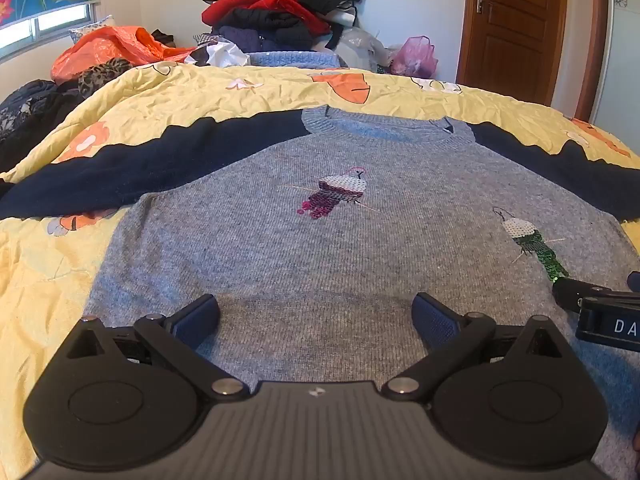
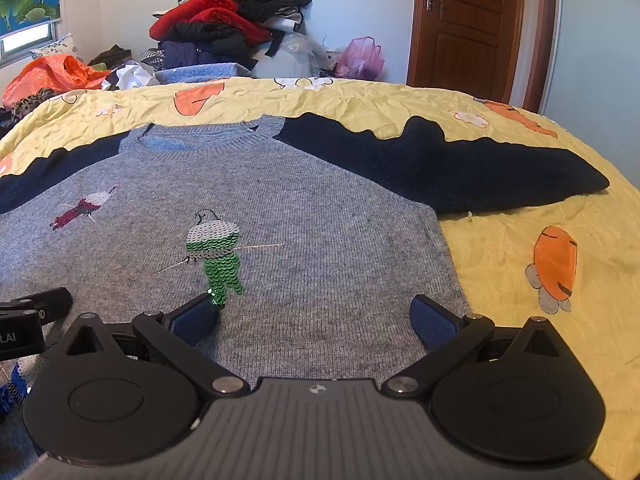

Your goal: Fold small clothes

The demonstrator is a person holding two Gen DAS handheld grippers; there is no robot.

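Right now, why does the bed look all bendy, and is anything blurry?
Left wrist view: the fisheye lens curves the yellow bedspread; the grey sweater stays sharp. Right wrist view: same bend, window daylight, green sequin bird glints, nothing blurry.

Item count, bed surface and surroundings

One grey knitted sweater (image 1: 320, 248) with two dark navy sleeves (image 2: 460, 172) and two sequinned bird motifs visible whole: one pink-and-white (image 1: 340, 192), one green-and-white (image 2: 214, 256). One yellow floral quilt (image 1: 168, 100). One heap of red and black clothes (image 1: 280, 8). One orange plastic bag (image 1: 108, 46), one pink plastic bag (image 2: 360, 58). One brown wooden door (image 2: 468, 20). Two black two-finger grippers, left (image 1: 316, 316) and right (image 2: 316, 318).
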